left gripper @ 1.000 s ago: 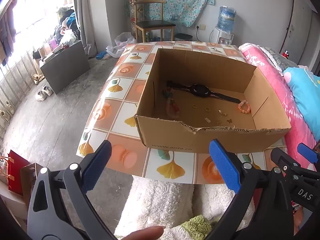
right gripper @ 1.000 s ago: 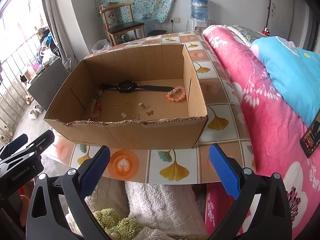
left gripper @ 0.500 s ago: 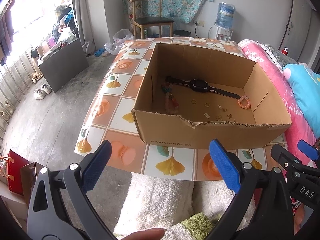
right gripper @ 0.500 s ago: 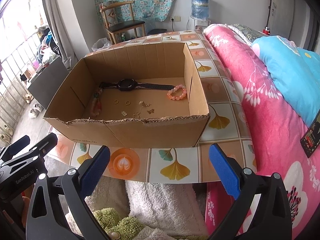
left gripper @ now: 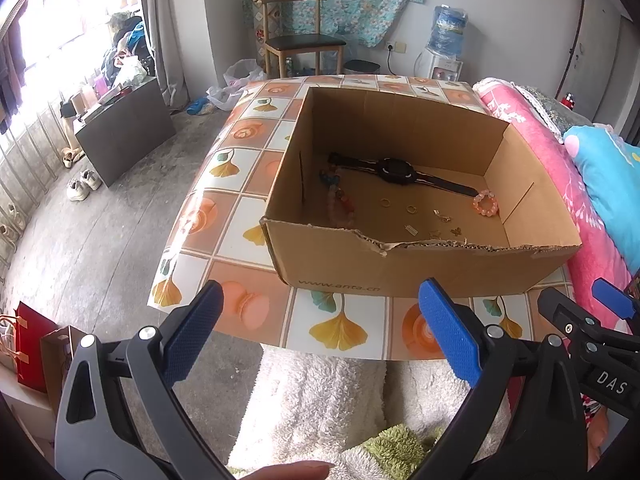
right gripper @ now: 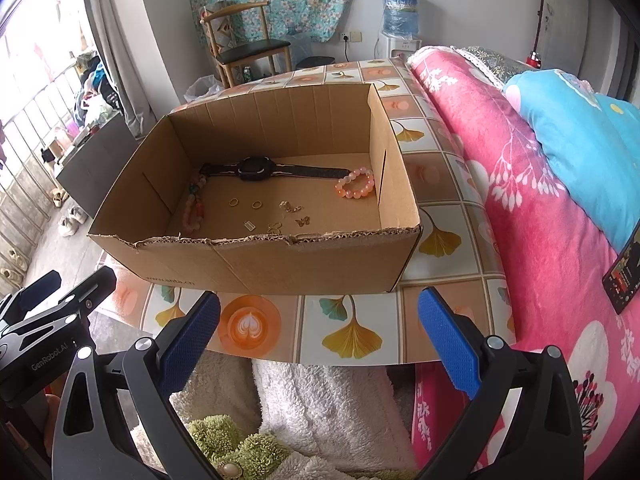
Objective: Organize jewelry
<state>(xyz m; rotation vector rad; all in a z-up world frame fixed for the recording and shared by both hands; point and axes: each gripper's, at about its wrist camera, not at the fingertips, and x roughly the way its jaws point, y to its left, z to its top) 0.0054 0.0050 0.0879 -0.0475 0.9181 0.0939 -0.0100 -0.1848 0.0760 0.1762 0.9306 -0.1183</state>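
An open cardboard box (right gripper: pixel 256 264) is seen on a table (right gripper: pixel 360 332) covered with a ginkgo-leaf tile pattern, and all the jewelry is laid on its floor. A black watch (right gripper: pixel 256 169) is stretched out flat along the far wall, with a pink bead bracelet (right gripper: pixel 355 185) just beside its right strap end, near the right wall. A longer string of mixed beads (right gripper: pixel 195 208) is laid by the left wall. Between them, two small gold rings (right gripper: pixel 245 203) and a few tiny gold charms (right gripper: pixel 289 216) (too small to identify) are scattered, apart from one another. The left gripper (left gripper: pixel 320 334) and the right gripper (right gripper: pixel 318 334) are both held short of the box's near wall, jaws spread wide and nothing between them. A pink floral blanket (right gripper: pixel 532 200) is seen to the right of the table.
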